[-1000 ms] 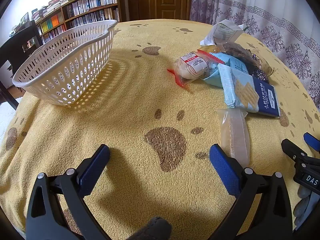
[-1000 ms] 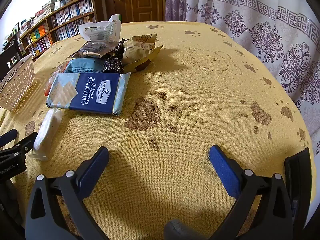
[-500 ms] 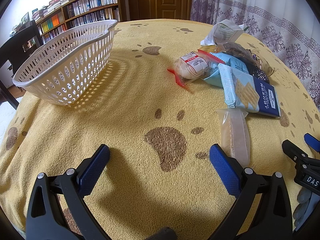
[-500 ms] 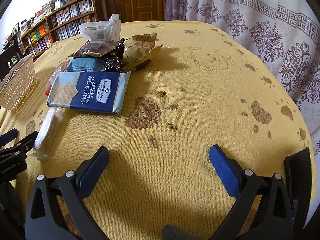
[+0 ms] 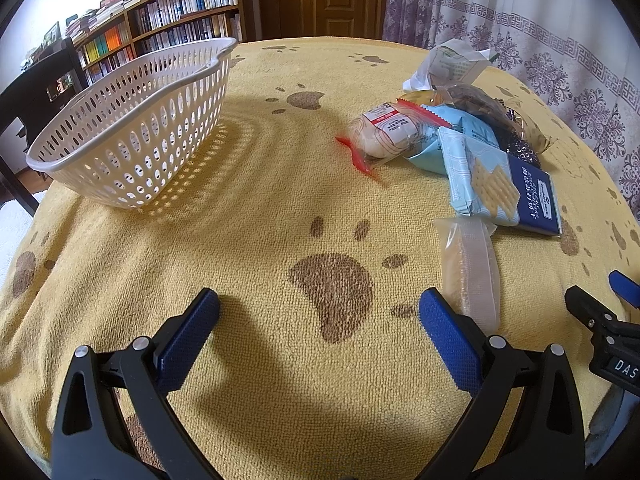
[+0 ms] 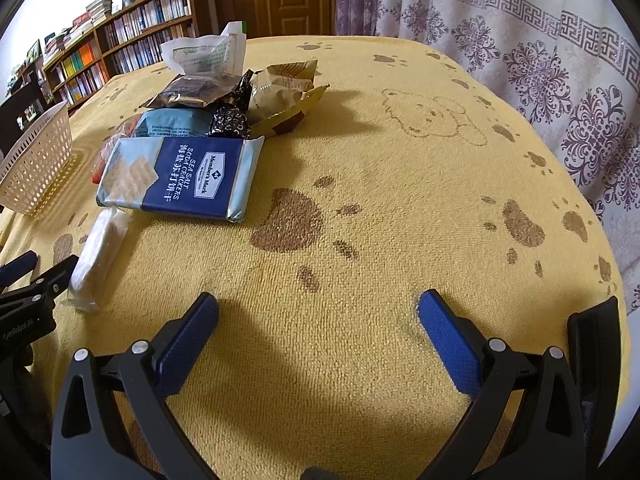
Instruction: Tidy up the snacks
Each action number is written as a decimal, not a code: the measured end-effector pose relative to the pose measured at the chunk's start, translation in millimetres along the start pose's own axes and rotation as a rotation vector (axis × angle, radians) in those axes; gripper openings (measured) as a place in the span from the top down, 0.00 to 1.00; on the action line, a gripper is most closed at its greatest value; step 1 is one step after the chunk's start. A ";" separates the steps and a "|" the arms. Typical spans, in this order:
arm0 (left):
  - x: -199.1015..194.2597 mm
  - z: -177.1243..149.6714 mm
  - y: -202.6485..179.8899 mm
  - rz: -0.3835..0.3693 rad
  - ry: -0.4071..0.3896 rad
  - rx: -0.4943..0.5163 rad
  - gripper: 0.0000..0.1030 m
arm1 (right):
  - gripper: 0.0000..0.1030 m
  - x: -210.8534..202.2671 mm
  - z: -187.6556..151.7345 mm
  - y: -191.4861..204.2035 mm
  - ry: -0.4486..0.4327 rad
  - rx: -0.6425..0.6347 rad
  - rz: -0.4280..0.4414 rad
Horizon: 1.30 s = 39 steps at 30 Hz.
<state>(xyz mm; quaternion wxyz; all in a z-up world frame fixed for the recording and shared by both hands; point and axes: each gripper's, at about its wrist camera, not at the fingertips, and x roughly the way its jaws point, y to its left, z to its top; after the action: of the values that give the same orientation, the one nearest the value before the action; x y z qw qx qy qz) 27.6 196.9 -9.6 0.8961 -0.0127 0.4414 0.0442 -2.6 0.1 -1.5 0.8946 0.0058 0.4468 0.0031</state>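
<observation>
The tabletop point(image 5: 248, 208) wears a yellow cloth printed with brown paw marks. At far left, the basket point(image 5: 132, 128) is white and perforated with oval holes. The cracker pack point(image 6: 180, 178) is navy and pale blue with white lettering. Another snack pack point(image 5: 384, 132) is clear with red edges. Both tongs point(image 5: 319, 308) point(image 6: 318, 308) are black with blue pads. The curtain point(image 6: 560, 80) is white with purple floral motifs.

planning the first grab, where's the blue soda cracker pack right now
The blue soda cracker pack lies flat on the yellow tablecloth, front of the snack pile, with the clear wafer packet just nearer the grippers.
</observation>
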 end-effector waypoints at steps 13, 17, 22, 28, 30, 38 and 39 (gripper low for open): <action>0.1 -0.4 0.4 0.001 0.000 0.000 0.02 | 0.05 -0.6 1.1 -0.7 0.015 -0.040 0.020; 0.2 -0.7 -1.0 0.001 -0.001 0.000 0.02 | 0.05 -1.3 1.3 -0.2 0.012 -0.042 0.020; 1.2 0.5 1.4 -0.007 -0.006 -0.003 0.02 | 0.05 -3.8 -0.4 4.8 -0.001 -0.062 0.012; -4.4 -1.1 3.5 -0.011 -0.012 -0.002 0.02 | 0.05 -2.3 1.9 1.4 0.009 -0.053 0.028; -4.2 -2.0 2.5 -0.012 -0.013 -0.001 0.02 | 0.05 -2.1 2.4 0.7 0.012 -0.051 0.030; -5.6 -1.4 2.2 -0.036 -0.007 0.018 0.02 | 0.05 -4.3 8.1 0.4 0.012 -0.044 0.080; -6.1 -0.8 1.7 -0.041 -0.005 0.028 0.02 | 0.05 -6.7 9.9 1.4 0.005 -0.047 0.094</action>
<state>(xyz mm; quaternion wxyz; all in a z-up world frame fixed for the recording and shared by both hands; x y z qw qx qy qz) 23.1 198.2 -5.2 0.8980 -0.0092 0.4394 0.0197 1.3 1.4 9.8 0.8924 0.0055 0.4479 0.0556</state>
